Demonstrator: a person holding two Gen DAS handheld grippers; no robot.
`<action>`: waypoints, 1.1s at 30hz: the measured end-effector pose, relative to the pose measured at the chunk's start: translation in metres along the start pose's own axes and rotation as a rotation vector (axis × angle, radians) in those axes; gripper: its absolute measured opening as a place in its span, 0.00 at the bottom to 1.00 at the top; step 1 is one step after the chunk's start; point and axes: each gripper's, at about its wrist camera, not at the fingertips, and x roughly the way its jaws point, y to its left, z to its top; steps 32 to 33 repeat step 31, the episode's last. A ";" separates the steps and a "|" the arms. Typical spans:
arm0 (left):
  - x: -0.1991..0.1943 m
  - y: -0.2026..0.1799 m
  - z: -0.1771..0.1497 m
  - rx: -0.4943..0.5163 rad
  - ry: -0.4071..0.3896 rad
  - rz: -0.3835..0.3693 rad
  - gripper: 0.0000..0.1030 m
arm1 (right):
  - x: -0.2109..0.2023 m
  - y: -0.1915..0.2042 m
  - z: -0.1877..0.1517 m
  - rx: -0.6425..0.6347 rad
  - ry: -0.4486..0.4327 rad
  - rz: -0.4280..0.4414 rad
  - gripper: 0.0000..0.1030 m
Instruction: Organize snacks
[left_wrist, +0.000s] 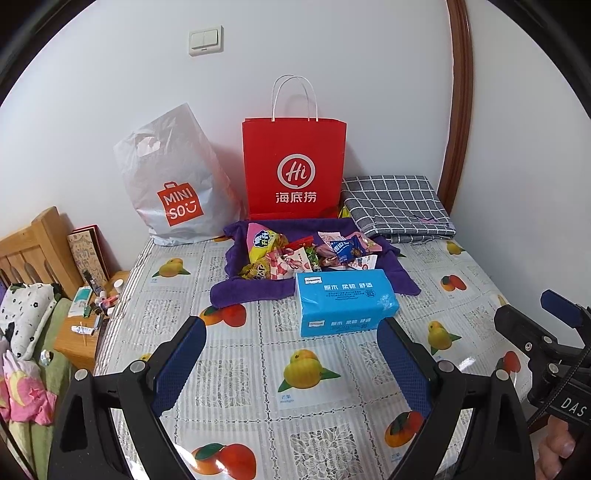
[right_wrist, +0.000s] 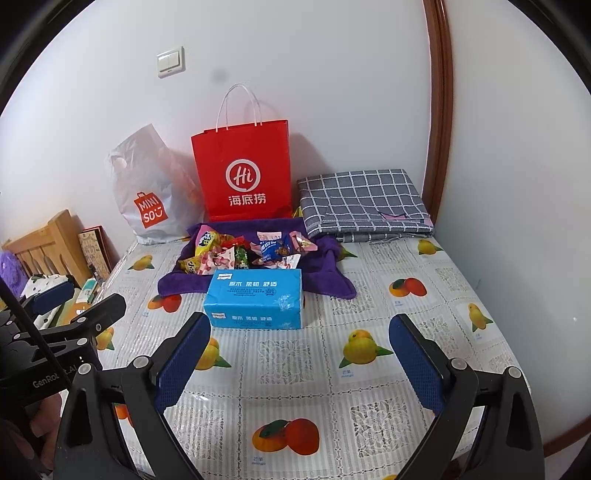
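A heap of wrapped snacks (left_wrist: 299, 254) (right_wrist: 243, 251) lies on a purple towel (left_wrist: 232, 291) (right_wrist: 332, 277) toward the back of the table. A blue tissue pack (left_wrist: 343, 301) (right_wrist: 255, 299) sits just in front of the heap. Behind them stand a red paper bag (left_wrist: 293, 166) (right_wrist: 243, 170) and a grey plastic bag (left_wrist: 173, 184) (right_wrist: 147, 192). My left gripper (left_wrist: 291, 328) is open over bare tablecloth, short of the tissue pack. My right gripper (right_wrist: 301, 328) is open too, nothing between its fingers, also short of the pack.
The table wears a fruit-print cloth (left_wrist: 303, 369) (right_wrist: 362, 350). A folded grey checked cloth (left_wrist: 395, 206) (right_wrist: 365, 203) lies at the back right against the wall. Left of the table are a small wooden stand with clutter (left_wrist: 88, 317) and a bed headboard (left_wrist: 33, 247).
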 end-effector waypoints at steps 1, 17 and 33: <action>0.000 0.000 0.000 0.000 0.000 0.000 0.91 | 0.000 0.000 0.000 -0.002 0.000 0.001 0.94; 0.001 -0.002 0.000 0.001 -0.001 -0.001 0.91 | -0.004 0.002 0.000 0.001 -0.007 0.002 0.94; 0.001 -0.002 0.000 0.004 -0.003 0.001 0.91 | -0.006 0.007 -0.001 -0.001 -0.008 0.005 0.94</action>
